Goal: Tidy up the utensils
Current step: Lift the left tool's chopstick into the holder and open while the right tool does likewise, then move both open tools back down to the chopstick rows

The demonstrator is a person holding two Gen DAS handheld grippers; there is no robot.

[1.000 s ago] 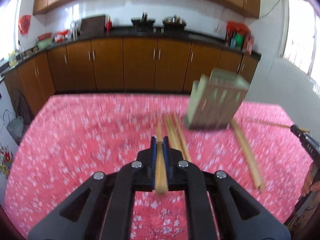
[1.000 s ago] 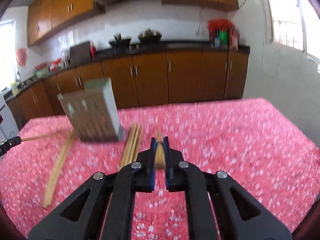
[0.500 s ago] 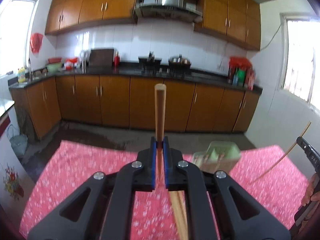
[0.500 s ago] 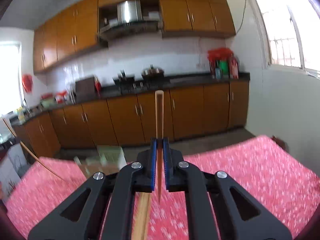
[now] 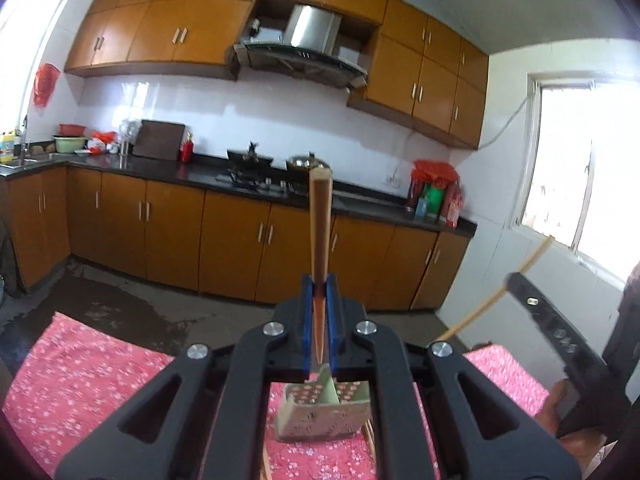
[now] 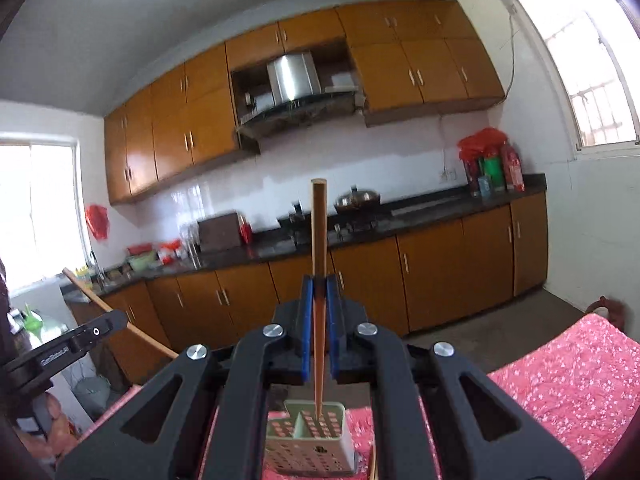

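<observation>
Left claw (image 5: 319, 292) is clamped tight on a wooden chopstick (image 5: 320, 232) that stands upright, its tapered tip hanging just above the pale green holder (image 5: 324, 416) on the pink floral desk (image 5: 80, 392). Only this view catches the right claw off to the right, its stick slanting up toward the window. Over in the right view, the right claw (image 6: 319, 292) is pinched shut on its own chopstick (image 6: 319, 240), the tip hanging over a holder (image 6: 310, 440) compartment. Only here, the left claw's stick shows at the left edge.
</observation>
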